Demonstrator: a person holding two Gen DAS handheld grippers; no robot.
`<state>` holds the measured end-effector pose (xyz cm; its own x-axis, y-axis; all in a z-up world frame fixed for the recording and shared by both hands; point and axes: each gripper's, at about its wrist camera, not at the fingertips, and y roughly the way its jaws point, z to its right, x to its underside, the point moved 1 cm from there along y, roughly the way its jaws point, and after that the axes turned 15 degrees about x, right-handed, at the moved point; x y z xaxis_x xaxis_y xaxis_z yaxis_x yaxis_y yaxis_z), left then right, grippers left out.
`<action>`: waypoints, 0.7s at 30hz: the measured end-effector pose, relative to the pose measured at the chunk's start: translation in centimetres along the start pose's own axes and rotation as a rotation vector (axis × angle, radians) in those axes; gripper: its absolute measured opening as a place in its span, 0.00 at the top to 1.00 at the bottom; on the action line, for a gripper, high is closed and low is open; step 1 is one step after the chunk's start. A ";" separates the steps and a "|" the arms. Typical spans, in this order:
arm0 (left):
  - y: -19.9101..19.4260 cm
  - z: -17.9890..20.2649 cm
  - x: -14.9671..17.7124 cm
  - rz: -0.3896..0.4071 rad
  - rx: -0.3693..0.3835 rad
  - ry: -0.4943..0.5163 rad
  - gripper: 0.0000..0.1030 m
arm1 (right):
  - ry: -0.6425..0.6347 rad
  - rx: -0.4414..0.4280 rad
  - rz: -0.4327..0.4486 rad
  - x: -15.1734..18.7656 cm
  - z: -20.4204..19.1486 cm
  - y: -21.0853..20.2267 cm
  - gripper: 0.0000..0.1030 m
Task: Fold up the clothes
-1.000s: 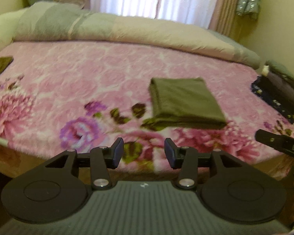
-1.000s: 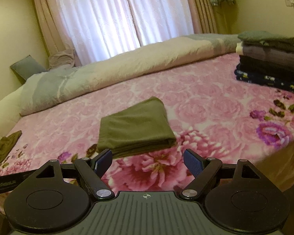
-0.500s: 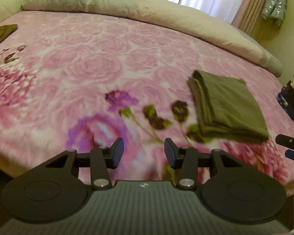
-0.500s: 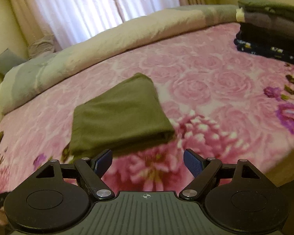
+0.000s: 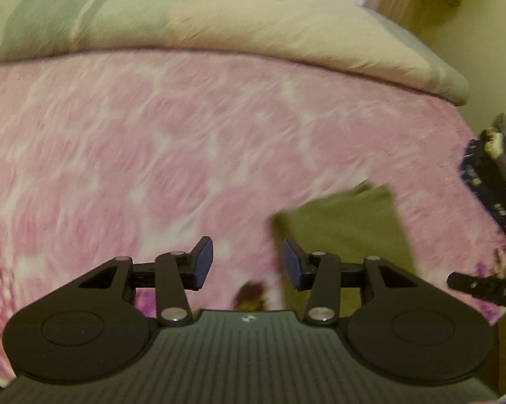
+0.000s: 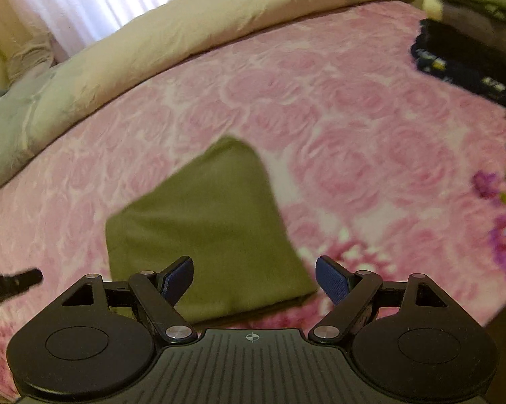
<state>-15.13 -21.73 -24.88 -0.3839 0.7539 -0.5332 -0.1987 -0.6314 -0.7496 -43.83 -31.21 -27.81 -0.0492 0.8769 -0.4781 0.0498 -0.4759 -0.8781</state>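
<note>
An olive green folded garment (image 6: 206, 225) lies flat on the pink flowered bedspread (image 6: 347, 128). My right gripper (image 6: 254, 281) hovers open just over its near edge, the near right corner of the cloth showing between the fingers. In the left wrist view the same garment (image 5: 350, 225) sits to the right of centre. My left gripper (image 5: 248, 266) is open beside its left edge, with only bedspread (image 5: 185, 141) between the fingers. Neither gripper holds anything. Both views are blurred by motion.
A stack of folded dark clothes (image 6: 468, 57) stands at the bed's right side, also the stack (image 5: 492, 181) at the far right. A rolled beige and grey duvet (image 5: 219, 23) runs along the far side. The right gripper's tip (image 5: 482, 289) pokes in low right.
Both grippers have moved forward and down over the bed toward the olive garment, which now looks larger and closer. Their fingers stay open as before.
</note>
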 end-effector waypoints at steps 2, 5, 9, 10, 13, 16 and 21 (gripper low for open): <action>-1.3 2.6 -2.5 -0.010 0.025 0.020 0.60 | 0.037 -0.003 -0.004 -2.1 1.1 -2.0 0.20; -3.0 6.3 -5.7 -0.016 0.061 0.059 0.57 | 0.094 -0.009 -0.008 -5.3 2.8 -5.0 0.20; -3.8 10.0 -8.5 -0.027 0.089 0.113 0.56 | 0.162 -0.023 -0.008 -9.1 4.8 -8.6 0.20; -3.8 10.6 -8.9 -0.033 0.096 0.123 0.56 | 0.172 -0.027 -0.005 -9.5 5.1 -9.0 0.20; -3.5 11.5 -9.8 -0.063 0.110 0.141 0.56 | 0.219 -0.024 -0.012 -10.1 6.3 -9.7 0.20; -3.2 11.9 -10.4 -0.102 0.117 0.158 0.56 | 0.292 -0.015 -0.051 -9.5 7.7 -9.9 0.20; -2.7 12.3 -11.4 -0.159 0.168 0.236 0.56 | 0.374 0.026 -0.097 -7.1 9.5 -10.9 0.20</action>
<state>-21.28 -30.79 -11.97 -0.1204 0.8545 -0.5054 -0.3929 -0.5085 -0.7662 -53.48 -32.89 -15.01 0.3149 0.8795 -0.3569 0.0370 -0.3872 -0.9213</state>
